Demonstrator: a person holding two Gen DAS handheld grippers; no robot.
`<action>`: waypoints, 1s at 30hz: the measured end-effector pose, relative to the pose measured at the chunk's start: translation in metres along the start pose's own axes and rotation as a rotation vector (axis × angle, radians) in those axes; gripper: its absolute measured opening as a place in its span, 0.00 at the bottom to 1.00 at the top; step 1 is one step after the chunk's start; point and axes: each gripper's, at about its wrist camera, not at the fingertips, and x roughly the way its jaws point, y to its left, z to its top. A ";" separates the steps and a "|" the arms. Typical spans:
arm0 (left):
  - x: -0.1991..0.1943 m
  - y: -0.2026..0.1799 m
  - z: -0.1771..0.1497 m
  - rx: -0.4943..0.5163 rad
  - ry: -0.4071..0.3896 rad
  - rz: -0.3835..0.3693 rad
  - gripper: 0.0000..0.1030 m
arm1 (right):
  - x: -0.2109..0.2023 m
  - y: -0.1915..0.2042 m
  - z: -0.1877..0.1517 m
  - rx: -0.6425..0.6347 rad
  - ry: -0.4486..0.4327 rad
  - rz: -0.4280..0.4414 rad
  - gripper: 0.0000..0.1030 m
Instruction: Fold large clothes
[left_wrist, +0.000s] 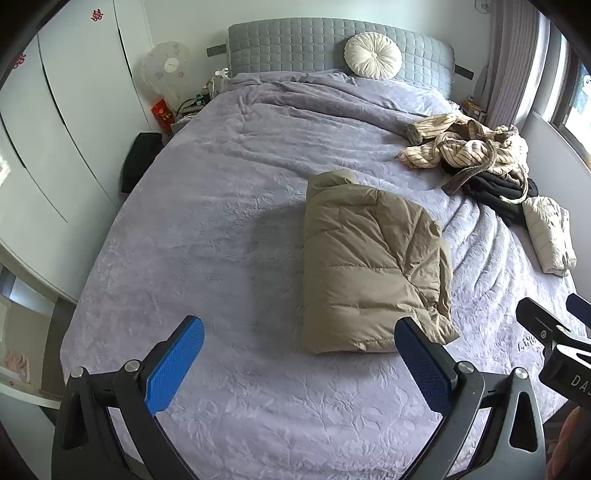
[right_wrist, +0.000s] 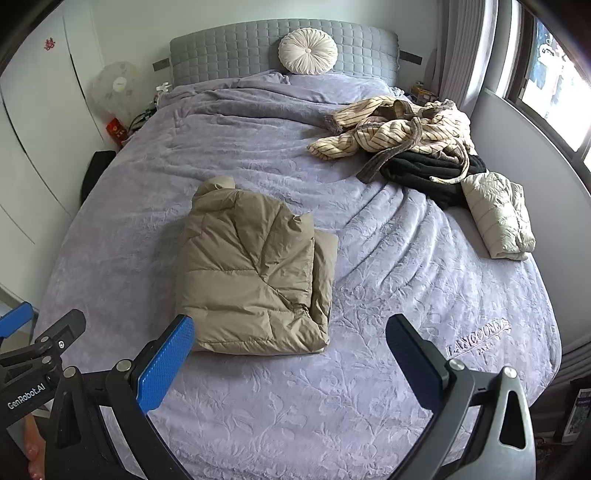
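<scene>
A tan puffer jacket (left_wrist: 369, 266) (right_wrist: 255, 273) lies folded into a thick rectangle on the lilac bedspread (left_wrist: 221, 229) (right_wrist: 406, 288), collar end toward the headboard. My left gripper (left_wrist: 299, 354) hovers open over the bed's near end, its right finger just in front of the jacket's near edge. In the right wrist view my right gripper (right_wrist: 290, 354) is open too, with the jacket's near edge just beyond its blue left finger. Neither holds anything. The right gripper's tip (left_wrist: 546, 325) shows at the right edge of the left wrist view.
A heap of striped cream robe (left_wrist: 465, 144) (right_wrist: 399, 129) over black clothing (left_wrist: 498, 188) (right_wrist: 432, 170) lies at the far right of the bed. Beside it lies a folded white puffer (left_wrist: 550, 236) (right_wrist: 498, 214). Round cushion (left_wrist: 373, 55) at the headboard; wardrobe (left_wrist: 66, 110) at left.
</scene>
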 end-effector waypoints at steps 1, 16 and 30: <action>0.000 0.000 0.000 0.000 0.000 0.001 1.00 | 0.000 0.000 0.000 0.001 0.000 0.001 1.00; -0.002 0.000 -0.002 -0.004 0.001 0.002 1.00 | -0.002 0.002 -0.003 0.000 0.004 0.003 1.00; -0.002 0.000 -0.002 -0.003 0.000 0.004 1.00 | -0.002 -0.001 0.000 -0.003 0.005 0.006 1.00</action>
